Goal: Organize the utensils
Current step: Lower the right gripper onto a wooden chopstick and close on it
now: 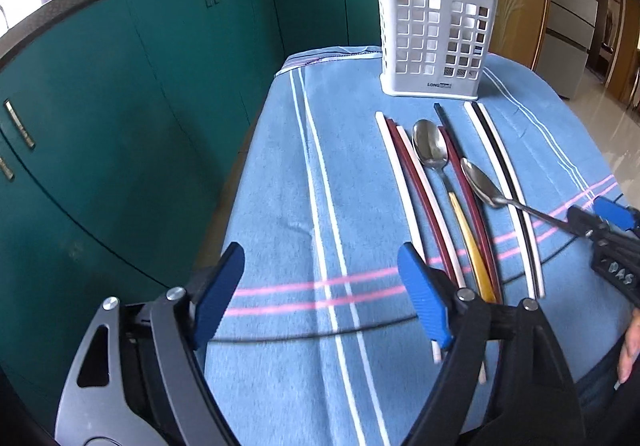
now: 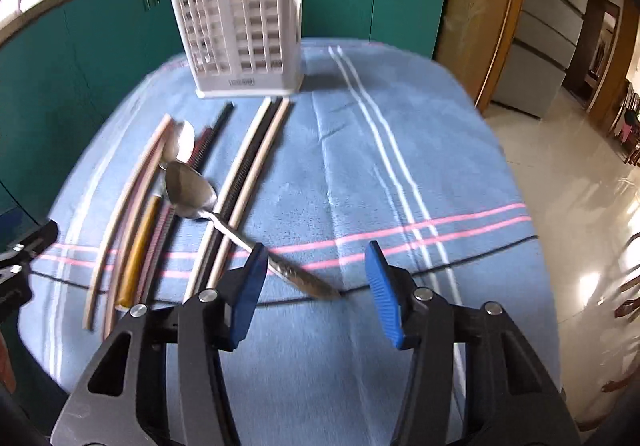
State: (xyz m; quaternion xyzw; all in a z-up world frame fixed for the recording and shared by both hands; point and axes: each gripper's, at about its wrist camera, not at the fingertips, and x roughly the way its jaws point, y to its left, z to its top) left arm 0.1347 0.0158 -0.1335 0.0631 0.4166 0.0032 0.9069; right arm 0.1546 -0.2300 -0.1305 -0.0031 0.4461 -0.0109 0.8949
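Observation:
A white slotted utensil holder (image 1: 434,36) stands at the far end of the blue towel; it also shows in the right wrist view (image 2: 240,30). Several chopsticks (image 1: 416,186), white, maroon and black, lie in front of it, with a gold-handled spoon (image 1: 432,146) among them. A steel spoon (image 2: 192,190) lies across the chopsticks, its handle (image 2: 300,278) between my right gripper's (image 2: 316,286) open fingers, untouched on the right side. My left gripper (image 1: 320,294) is open and empty over the towel, left of the chopsticks.
The blue striped towel (image 1: 280,166) covers the table. Teal cabinets (image 1: 120,86) run along the left and back. A tiled floor (image 2: 560,174) and a wooden door lie to the right.

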